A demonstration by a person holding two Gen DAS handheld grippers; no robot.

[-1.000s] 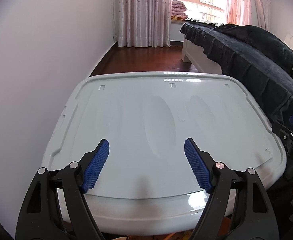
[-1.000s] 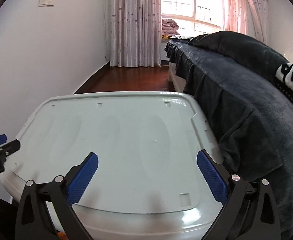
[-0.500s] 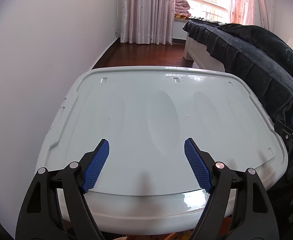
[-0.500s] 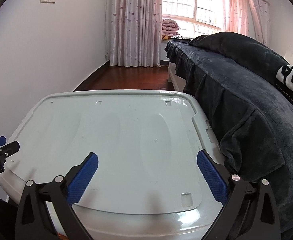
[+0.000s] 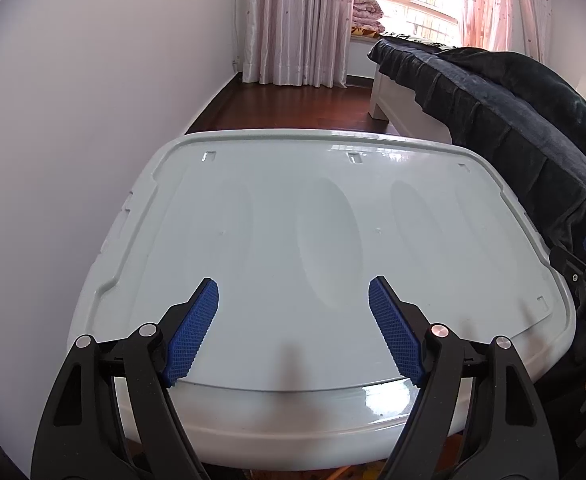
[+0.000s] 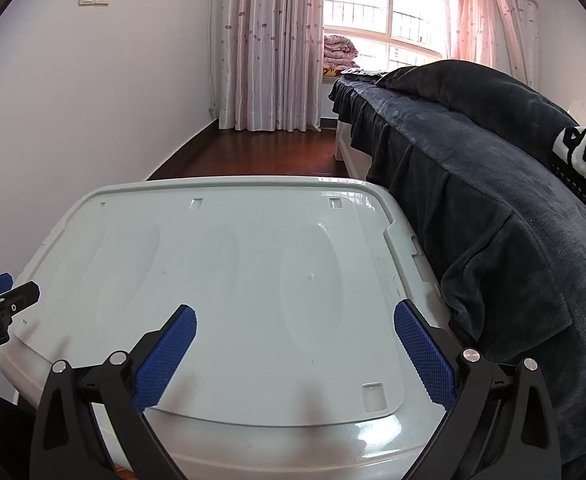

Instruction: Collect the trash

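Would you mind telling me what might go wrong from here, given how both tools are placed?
No trash shows on the white lid, so either open tool might close on nothing. The right tool hangs near the dark bedspread, whose drape could snag it.

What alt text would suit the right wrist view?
An open right hand-held gripper hovers over a pale plastic lid, holding nothing. A bed with a dark blanket stands on the right, and pink curtains hang beyond.
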